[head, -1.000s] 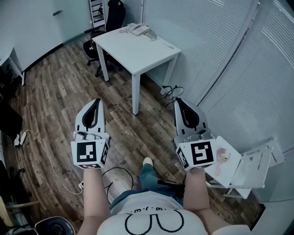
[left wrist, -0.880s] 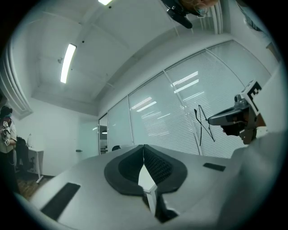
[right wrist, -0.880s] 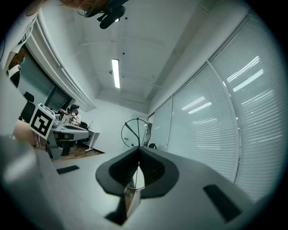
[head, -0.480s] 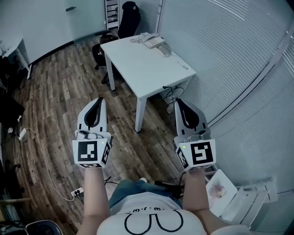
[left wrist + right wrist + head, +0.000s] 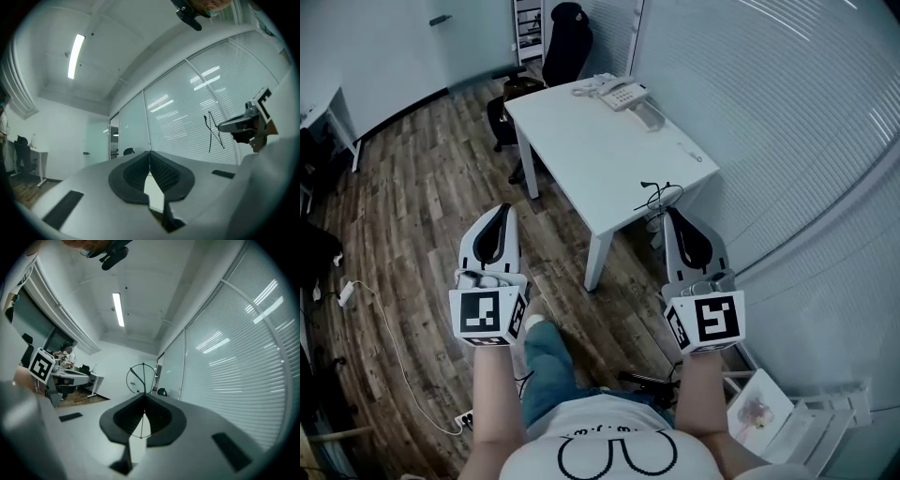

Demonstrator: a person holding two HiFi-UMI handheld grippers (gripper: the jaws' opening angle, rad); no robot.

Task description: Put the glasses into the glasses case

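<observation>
A white table stands ahead of me in the head view. At its far end lie a white desk phone and a pale oblong thing; it is too small to tell whether it is the glasses case. I cannot make out any glasses. My left gripper hangs over the wooden floor left of the table, shut and holding nothing. My right gripper is just off the table's near right corner, also shut and holding nothing. Both gripper views point up: the left gripper and the right gripper show closed jaws against glass walls and ceiling.
A black office chair stands behind the table. Cables hang at the table's right leg, and a white cord runs to a power strip on the floor. A white rack stands at lower right. Window blinds line the right side.
The table has come nearer and shifted right in the head view as the person walks towards it. Both grippers stay shut and hold the same pose.
</observation>
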